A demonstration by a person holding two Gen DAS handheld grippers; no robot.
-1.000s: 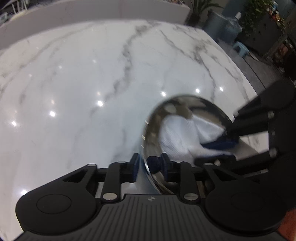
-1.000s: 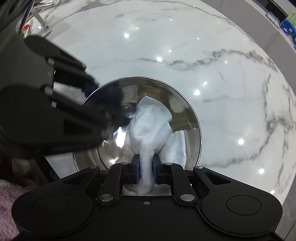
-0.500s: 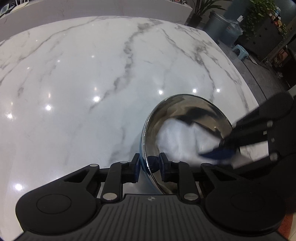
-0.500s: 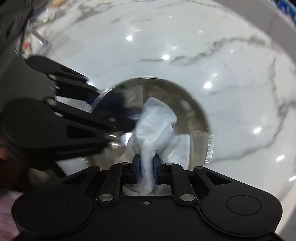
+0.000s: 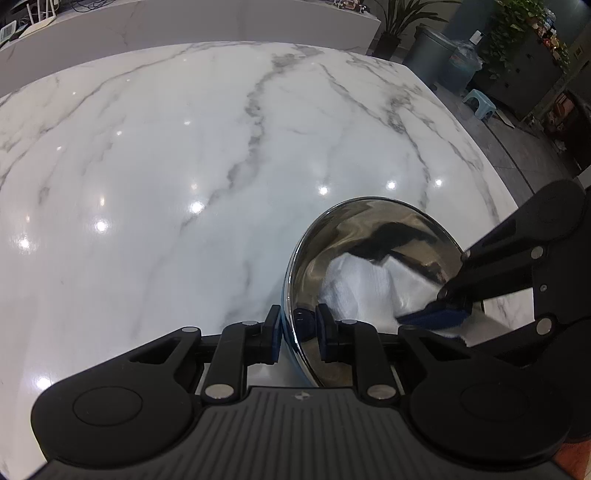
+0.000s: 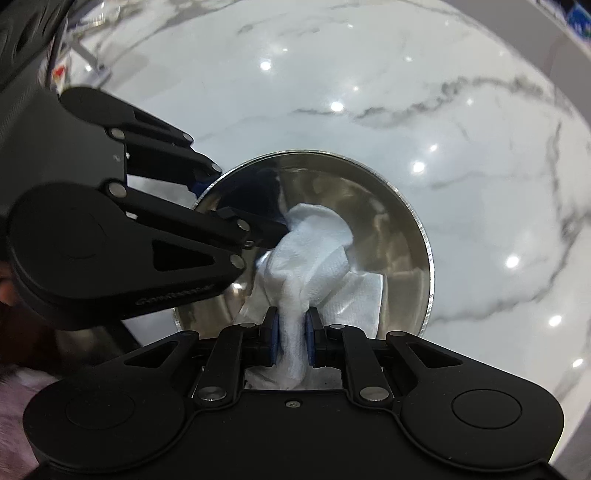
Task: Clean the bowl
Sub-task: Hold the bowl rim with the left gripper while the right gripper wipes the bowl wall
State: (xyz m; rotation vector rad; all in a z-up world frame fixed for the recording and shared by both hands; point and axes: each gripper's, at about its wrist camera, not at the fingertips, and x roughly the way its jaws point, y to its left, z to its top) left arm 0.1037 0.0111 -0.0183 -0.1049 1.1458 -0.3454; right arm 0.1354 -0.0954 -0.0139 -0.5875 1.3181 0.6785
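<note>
A shiny steel bowl (image 5: pixel 369 229) stands on the white marble table (image 5: pixel 184 184). My left gripper (image 5: pixel 297 325) is shut on the bowl's near rim, one blue pad outside the wall and one inside. A crumpled white cloth (image 5: pixel 354 288) lies in the bowl. In the right wrist view my right gripper (image 6: pixel 291 328) points down into the bowl (image 6: pixel 388 221), shut on a bunched fold of the cloth (image 6: pixel 314 240). The left gripper (image 6: pixel 243 201) comes in from the left across the rim. The right gripper (image 5: pixel 439 306) enters the left wrist view from the right.
Beyond the table's far right edge stand potted plants (image 5: pixel 402 18), a grey bin (image 5: pixel 432 51) and a small blue stool (image 5: pixel 480 103). A fluffy purple sleeve (image 6: pixel 14 406) shows at the lower left of the right wrist view. The marble table (image 6: pixel 406 92) stretches around the bowl.
The left jaws have narrowed onto the bowl's rim. The right gripper, still holding the cloth, has shifted a little inside the bowl.
</note>
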